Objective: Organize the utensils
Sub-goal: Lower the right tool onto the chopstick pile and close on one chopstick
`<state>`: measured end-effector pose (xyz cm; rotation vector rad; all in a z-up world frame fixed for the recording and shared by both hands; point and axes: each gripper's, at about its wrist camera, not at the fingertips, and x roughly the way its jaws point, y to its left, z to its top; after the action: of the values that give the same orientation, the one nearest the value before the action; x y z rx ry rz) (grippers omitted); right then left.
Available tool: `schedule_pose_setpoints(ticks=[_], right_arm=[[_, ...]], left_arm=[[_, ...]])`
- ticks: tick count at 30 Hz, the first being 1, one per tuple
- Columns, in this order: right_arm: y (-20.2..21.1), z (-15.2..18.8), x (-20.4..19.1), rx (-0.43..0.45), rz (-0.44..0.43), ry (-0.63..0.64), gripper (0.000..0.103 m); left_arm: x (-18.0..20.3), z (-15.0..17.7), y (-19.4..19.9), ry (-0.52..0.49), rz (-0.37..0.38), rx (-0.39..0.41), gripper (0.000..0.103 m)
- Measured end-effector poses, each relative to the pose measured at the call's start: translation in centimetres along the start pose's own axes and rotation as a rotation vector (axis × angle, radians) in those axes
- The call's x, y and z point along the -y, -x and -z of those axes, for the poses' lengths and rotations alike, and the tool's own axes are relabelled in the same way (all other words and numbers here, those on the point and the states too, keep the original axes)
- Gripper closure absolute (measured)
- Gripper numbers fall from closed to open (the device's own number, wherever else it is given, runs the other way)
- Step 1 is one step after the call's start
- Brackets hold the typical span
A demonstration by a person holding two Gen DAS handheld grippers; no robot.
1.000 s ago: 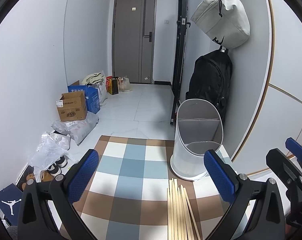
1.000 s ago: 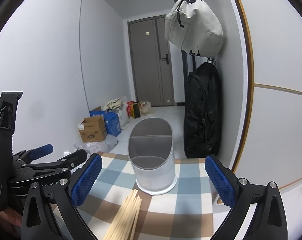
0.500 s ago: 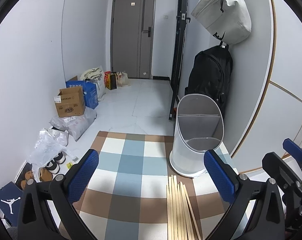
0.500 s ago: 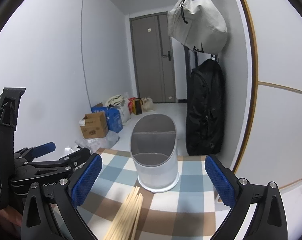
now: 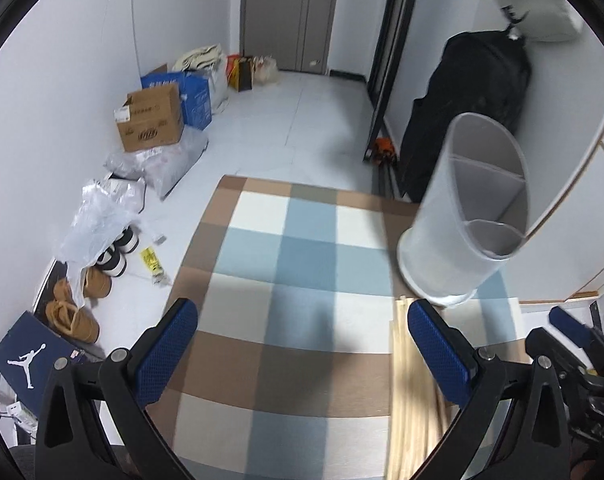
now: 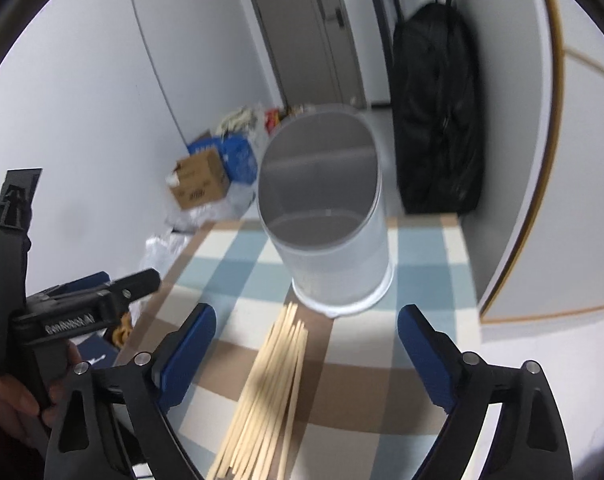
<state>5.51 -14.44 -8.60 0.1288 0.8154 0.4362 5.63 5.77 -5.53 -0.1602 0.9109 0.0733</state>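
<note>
Right wrist: my right tool [image 6: 305,356], jaws apart and just narrowing, empty over chopsticks [image 6: 270,392]; holder [image 6: 325,216] at 12; left tool [image 5: 302,356] apart.

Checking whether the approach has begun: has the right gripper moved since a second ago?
Yes. The right gripper has dipped down and closer: the chopsticks and holder look bigger, and the door has slid up the picture.

A white jumping-figure logo marks the dark blue shoebox [image 5: 26,354]; print on the cardboard box [image 5: 150,122] is illegible.
</note>
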Motion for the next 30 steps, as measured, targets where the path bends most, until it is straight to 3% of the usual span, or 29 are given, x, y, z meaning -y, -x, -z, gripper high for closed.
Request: schedule_pose_setpoints(ticks=[8,10,12,20,23,25,30], right_arm=[[-5.9,0.6,0.9,-0.227,-0.065,-0.099,0.038],[-7.0,0.6,0.8,-0.253,-0.068,-0.098,0.049],[-8.4,0.7,0.2,-0.279,-0.070,-0.081,0.051],[-12.2,0.7,-1.1,-0.332,0.006,0.008,0.065],[-11.9,0.6,-1.1,-0.331,0.025,0.035,0.074],[-11.9,0.6,-1.1,-0.329,0.059,0.065,0.090],[-10.8,0.6,-0.6,-0.304,0.078,0.061,0.094]], left_arm=[[-1.5,-0.3,-1.4,0.008,0.000,-0.054,0.001],[-1.9,-0.3,-1.8,0.009,-0.002,-0.070,0.001],[-2.1,-0.4,-2.0,0.009,0.001,-0.084,0.001],[-2.9,-0.7,-2.4,0.022,0.013,-0.114,0.001],[-2.9,-0.6,-2.5,0.012,0.005,-0.113,0.001],[-2.9,-0.5,-2.6,0.011,0.003,-0.117,0.001],[-2.7,-0.5,-2.6,0.000,-0.010,-0.111,0.001]])
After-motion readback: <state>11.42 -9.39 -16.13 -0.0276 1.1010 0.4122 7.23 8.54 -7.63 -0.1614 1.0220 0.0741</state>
